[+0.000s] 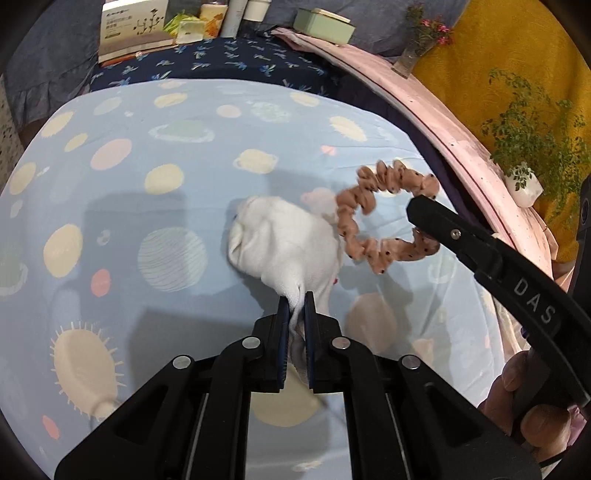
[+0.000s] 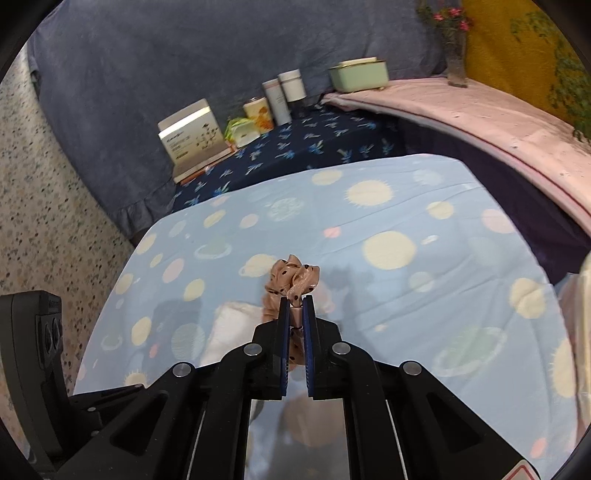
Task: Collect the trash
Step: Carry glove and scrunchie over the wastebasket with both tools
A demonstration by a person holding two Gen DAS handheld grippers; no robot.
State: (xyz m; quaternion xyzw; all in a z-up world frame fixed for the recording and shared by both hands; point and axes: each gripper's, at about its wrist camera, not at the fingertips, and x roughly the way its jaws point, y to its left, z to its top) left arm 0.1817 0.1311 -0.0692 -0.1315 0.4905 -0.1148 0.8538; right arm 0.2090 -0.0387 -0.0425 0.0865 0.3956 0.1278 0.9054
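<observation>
A white sock [image 1: 280,243] hangs over the light blue planet-print sheet [image 1: 147,206], pinched at one end by my left gripper [image 1: 296,301], which is shut on it. To its right a pink dotted scrunchie [image 1: 373,206] is lifted off the sheet, gripped by my right gripper [image 1: 421,206], which reaches in from the right. In the right wrist view the right gripper [image 2: 296,301] is shut on the scrunchie [image 2: 293,278], whose frills bunch above the fingertips. The sock [image 2: 229,325] shows pale at lower left there.
A dark blue patterned cloth [image 1: 236,62] lies beyond the sheet, with a white box [image 1: 133,27], small packets, jars [image 2: 284,92] and a green lidded box [image 1: 325,24] on it. A pink ledge [image 1: 443,110] with plants [image 1: 528,133] runs along the right. Speckled floor [image 2: 48,184] is on the left.
</observation>
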